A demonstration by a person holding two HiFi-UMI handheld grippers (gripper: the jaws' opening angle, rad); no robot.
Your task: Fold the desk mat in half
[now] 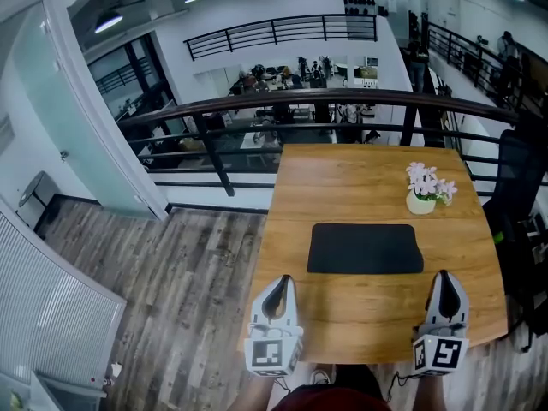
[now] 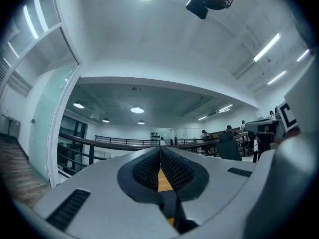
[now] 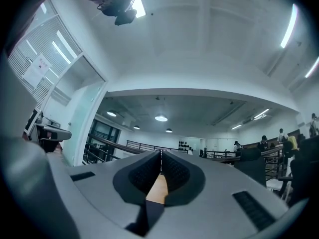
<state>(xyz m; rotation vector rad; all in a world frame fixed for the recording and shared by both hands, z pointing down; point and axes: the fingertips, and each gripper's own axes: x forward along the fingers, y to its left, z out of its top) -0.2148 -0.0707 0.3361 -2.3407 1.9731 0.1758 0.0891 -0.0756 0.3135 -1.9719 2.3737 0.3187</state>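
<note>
left gripper (image 1: 278, 282): pale grey rounded plastic shell, dark slotted vents
right gripper (image 1: 444, 278): same grey shell
jaw pads (image 2: 148, 172): black dimpled rubber
marker cube (image 1: 272, 354): white, black square patterns
garment (image 1: 330, 398): dark red

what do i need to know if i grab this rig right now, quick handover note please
Desk mat: flat and unfolded in the middle of the table; flower pot stands beyond its right end, apart from it.
Left gripper: shut, empty, over the table's near edge, short of the mat.
Right gripper: shut, empty, same near edge.
Done: nothing yet.
Left: open the jaws, grip one edge, fold the mat in half.
</note>
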